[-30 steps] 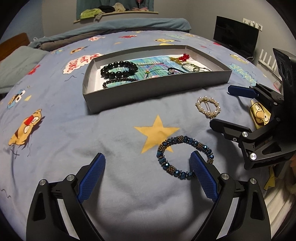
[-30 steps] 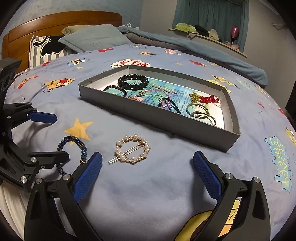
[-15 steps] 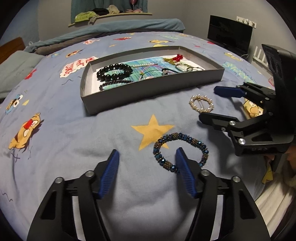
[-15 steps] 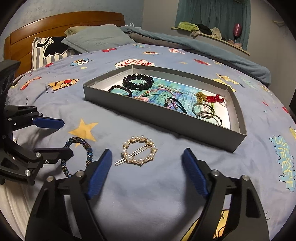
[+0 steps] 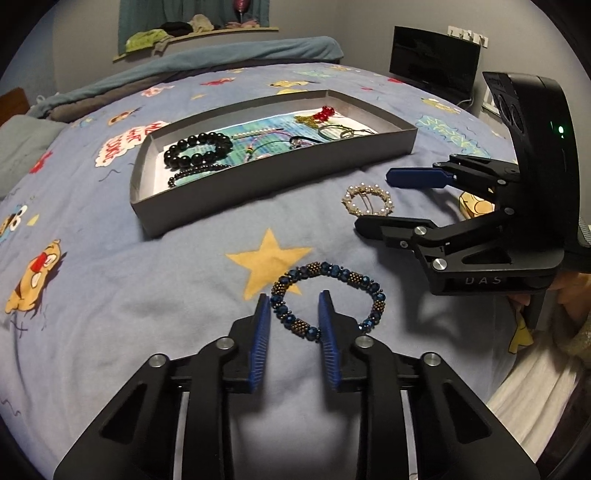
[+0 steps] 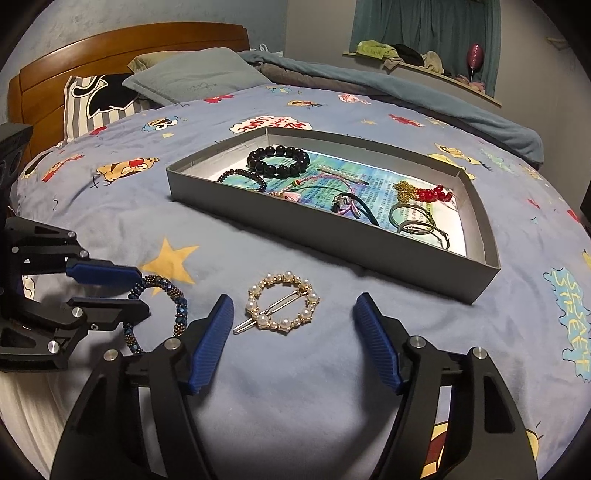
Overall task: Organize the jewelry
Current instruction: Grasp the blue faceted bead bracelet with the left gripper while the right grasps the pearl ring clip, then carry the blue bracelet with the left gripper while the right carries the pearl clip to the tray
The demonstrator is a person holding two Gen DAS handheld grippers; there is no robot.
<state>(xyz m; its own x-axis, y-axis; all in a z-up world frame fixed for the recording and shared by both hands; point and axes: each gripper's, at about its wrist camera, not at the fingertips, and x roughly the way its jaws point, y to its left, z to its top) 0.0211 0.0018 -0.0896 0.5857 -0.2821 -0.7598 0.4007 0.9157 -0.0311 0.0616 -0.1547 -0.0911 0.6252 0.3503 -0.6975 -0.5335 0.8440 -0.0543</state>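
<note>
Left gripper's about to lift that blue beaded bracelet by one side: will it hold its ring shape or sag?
The blue beaded bracelet is strung from many small separate beads, so it will probably droop into a loop. It looks light. The left gripper, whose jaws have just been closing, straddles one strand; rounded beads might slip.

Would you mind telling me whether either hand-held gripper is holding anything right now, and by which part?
Nothing is held yet. The left hand-held gripper, jaws just closing, straddles the near-left arc of the blue-and-bronze beaded bracelet; the right hand-held gripper brackets the round pearl hair clip, untouched.

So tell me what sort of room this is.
Most likely a bedroom: the jewelry lies on a cartoon-print bedspread, with pillows against a wooden headboard, and a curtained window behind.
</note>
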